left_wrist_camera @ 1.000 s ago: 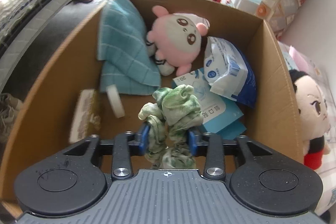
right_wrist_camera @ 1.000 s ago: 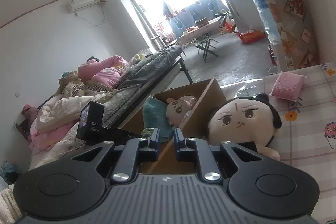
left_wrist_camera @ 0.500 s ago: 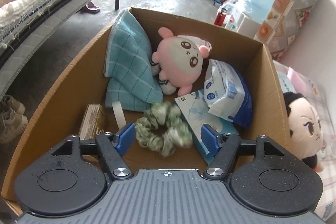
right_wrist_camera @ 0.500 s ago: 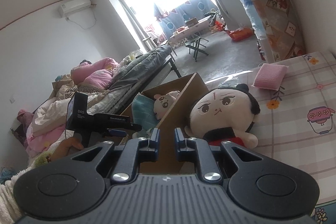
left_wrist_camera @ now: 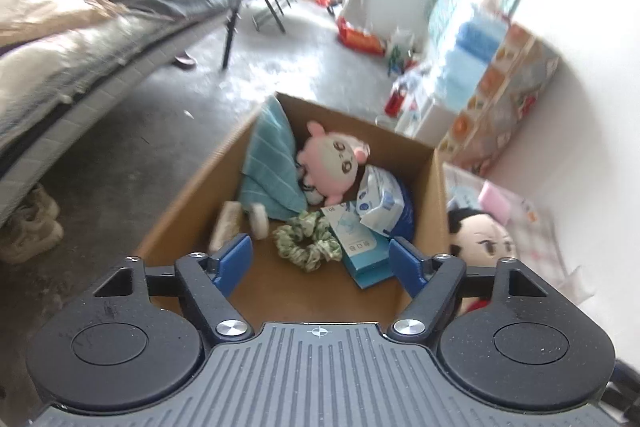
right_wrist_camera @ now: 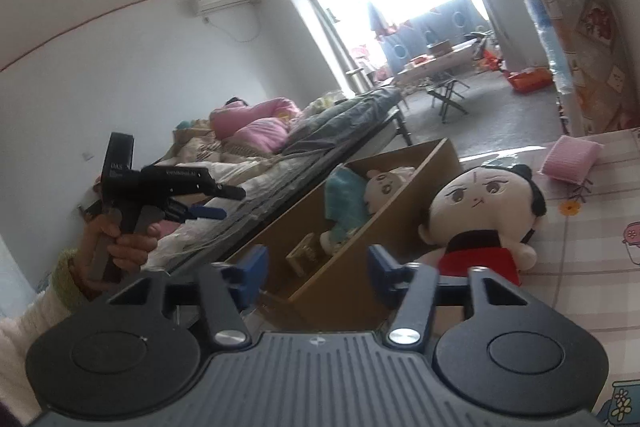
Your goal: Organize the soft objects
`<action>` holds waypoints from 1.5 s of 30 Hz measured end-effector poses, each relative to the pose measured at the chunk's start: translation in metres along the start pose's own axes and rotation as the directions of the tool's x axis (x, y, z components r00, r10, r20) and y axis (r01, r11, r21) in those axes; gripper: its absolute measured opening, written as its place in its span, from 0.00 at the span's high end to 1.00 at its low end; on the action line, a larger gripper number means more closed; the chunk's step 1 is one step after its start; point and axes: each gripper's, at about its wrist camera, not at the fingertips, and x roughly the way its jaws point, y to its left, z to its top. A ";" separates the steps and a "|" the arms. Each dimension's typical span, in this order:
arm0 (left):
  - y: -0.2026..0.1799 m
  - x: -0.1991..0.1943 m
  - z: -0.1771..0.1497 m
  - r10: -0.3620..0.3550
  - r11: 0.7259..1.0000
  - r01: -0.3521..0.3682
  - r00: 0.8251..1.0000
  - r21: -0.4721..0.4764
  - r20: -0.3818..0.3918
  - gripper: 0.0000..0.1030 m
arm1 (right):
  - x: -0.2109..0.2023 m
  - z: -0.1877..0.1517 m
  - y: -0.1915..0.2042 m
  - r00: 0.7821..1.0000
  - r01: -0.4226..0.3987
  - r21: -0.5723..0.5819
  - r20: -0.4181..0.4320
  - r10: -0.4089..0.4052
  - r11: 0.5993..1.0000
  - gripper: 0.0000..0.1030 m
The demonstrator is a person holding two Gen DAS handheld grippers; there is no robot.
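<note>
A green scrunchie lies on the floor of the cardboard box, beside a pink plush and teal cloth. Above the box, the left gripper hangs with fingers spread wide, empty. The right gripper is likewise wide open, a black-haired doll just outside the box.

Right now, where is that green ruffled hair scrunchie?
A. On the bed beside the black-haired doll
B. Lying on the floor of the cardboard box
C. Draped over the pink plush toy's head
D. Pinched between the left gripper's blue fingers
B. The green scrunchie lies loose on the floor of the cardboard box, beyond the left gripper, whose jaws stand wide apart and empty.
</note>
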 end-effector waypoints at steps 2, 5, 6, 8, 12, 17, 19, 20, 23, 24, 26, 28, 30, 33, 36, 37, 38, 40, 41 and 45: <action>0.007 -0.032 -0.005 0.016 1.000 -0.015 0.999 -0.020 0.043 0.21 | -0.004 -0.010 0.006 0.997 -0.064 -0.031 -0.050 0.062 0.998 0.33; 0.016 -0.065 -0.012 0.045 0.998 -0.040 0.993 -0.051 0.105 0.19 | -0.004 -0.027 0.014 0.983 -0.122 -0.055 -0.142 0.114 0.991 0.33; 0.018 -0.073 -0.014 0.049 0.997 -0.042 0.991 -0.062 0.128 0.19 | -0.001 -0.034 0.016 0.977 -0.129 -0.052 -0.179 0.118 0.990 0.33; 0.023 -0.083 -0.016 0.042 0.997 -0.031 0.987 -0.072 0.155 0.19 | 0.010 -0.048 0.015 0.958 -0.133 -0.016 -0.259 0.125 0.991 0.33; 0.035 -0.098 -0.008 0.008 0.997 0.006 0.982 -0.076 0.189 0.19 | 0.055 -0.096 0.009 0.879 -0.062 0.092 -0.466 0.098 0.994 0.34; 0.060 -0.118 0.001 0.013 0.996 0.007 0.974 -0.086 0.225 0.19 | 0.117 -0.170 0.005 0.742 0.026 0.158 -0.665 0.087 0.987 0.38; 0.073 -0.129 -0.001 0.019 0.995 0.006 0.970 -0.102 0.243 0.19 | 0.145 -0.198 -0.001 0.685 0.077 0.197 -0.723 0.091 0.977 0.41; 0.079 -0.133 0.000 0.024 0.994 0.004 0.968 -0.108 0.251 0.19 | 0.155 -0.211 -0.004 0.662 0.110 0.212 -0.744 0.088 0.971 0.41; 0.099 -0.141 0.001 0.058 0.991 -0.023 0.961 -0.131 0.271 0.18 | 0.186 -0.248 -0.011 0.595 0.201 0.226 -0.801 0.065 0.953 0.42; 0.106 -0.144 0.002 0.071 0.989 -0.033 0.959 -0.141 0.274 0.18 | 0.195 -0.259 -0.015 0.570 0.234 0.235 -0.820 0.063 0.944 0.42; 0.121 -0.144 0.002 0.099 0.985 -0.054 0.956 -0.165 0.277 0.17 | 0.205 -0.282 -0.020 0.533 0.294 0.234 -0.845 0.044 0.927 0.44; 0.134 -0.142 0.001 0.118 0.980 -0.067 0.955 -0.189 0.272 0.17 | 0.218 -0.309 -0.025 0.476 0.347 0.206 -0.879 0.018 0.915 0.44; 0.146 -0.140 -0.001 0.120 0.974 -0.061 0.955 -0.217 0.271 0.17 | 0.238 -0.337 -0.027 0.416 0.367 0.139 -0.909 -0.028 0.920 0.45; 0.156 -0.135 -0.002 0.116 0.968 -0.048 0.956 -0.248 0.270 0.17 | 0.269 -0.380 -0.041 0.316 0.382 0.042 -0.945 -0.088 0.923 0.45; 0.158 -0.130 -0.002 0.119 0.967 -0.052 0.958 -0.251 0.261 0.17 | 0.296 -0.420 -0.052 0.229 0.400 -0.012 -0.967 -0.113 0.916 0.46; 0.158 -0.129 -0.001 0.119 0.967 -0.053 0.959 -0.249 0.258 0.17 | 0.301 -0.431 -0.055 0.211 0.405 -0.032 -0.969 -0.127 0.914 0.47; 0.159 -0.128 -0.001 0.118 0.967 -0.053 0.960 -0.248 0.255 0.17 | 0.308 -0.441 -0.055 0.190 0.406 -0.058 -0.971 -0.147 0.912 0.47; 0.160 -0.125 -0.001 0.116 0.968 -0.054 0.961 -0.244 0.249 0.17 | 0.317 -0.456 -0.057 0.167 0.404 -0.088 -0.972 -0.168 0.910 0.48; 0.162 -0.124 -0.001 0.121 0.968 -0.060 0.962 -0.244 0.244 0.17 | 0.319 -0.461 -0.057 0.155 0.409 -0.097 -0.973 -0.174 0.908 0.49; 0.166 -0.115 -0.001 0.134 0.967 -0.079 0.966 -0.243 0.221 0.17 | 0.317 -0.482 -0.059 0.098 0.416 -0.154 -0.972 -0.213 0.896 0.56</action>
